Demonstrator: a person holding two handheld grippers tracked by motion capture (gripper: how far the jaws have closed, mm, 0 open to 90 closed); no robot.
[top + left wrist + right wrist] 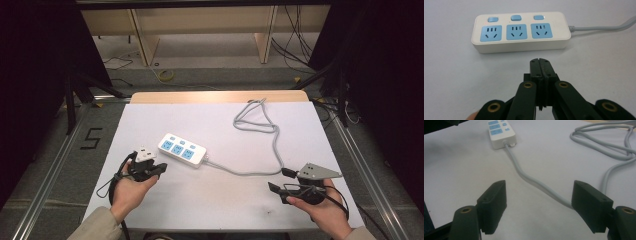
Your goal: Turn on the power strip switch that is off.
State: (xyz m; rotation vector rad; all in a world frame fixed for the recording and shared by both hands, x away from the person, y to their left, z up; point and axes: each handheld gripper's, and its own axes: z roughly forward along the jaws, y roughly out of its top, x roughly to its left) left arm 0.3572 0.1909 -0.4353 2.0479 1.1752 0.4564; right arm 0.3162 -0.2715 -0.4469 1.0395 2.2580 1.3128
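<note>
We cannot make out the plug end of the grey cable from above: it runs to a small dark piece just beside our right gripper, and the grey plate on top of that gripper covers what lies behind it. In the right gripper view the cable passes behind the right-hand jaw and is cut off there. Its loops near the far edge of the white table run out of that picture at the top.

The power strip lies flat on the table, left of centre, with our left gripper just beside its near long side and apart from it. Our right gripper stands well apart from the strip, near the cable's other end.

The left gripper view shows the strip close up: three blue sockets, each with a blue switch above it, and the left gripper with its jaws pressed together on nothing. The right gripper view shows the strip only from its cable end, far off, and the right gripper spread wide and empty, the cable lying on the table between its jaws.
</note>
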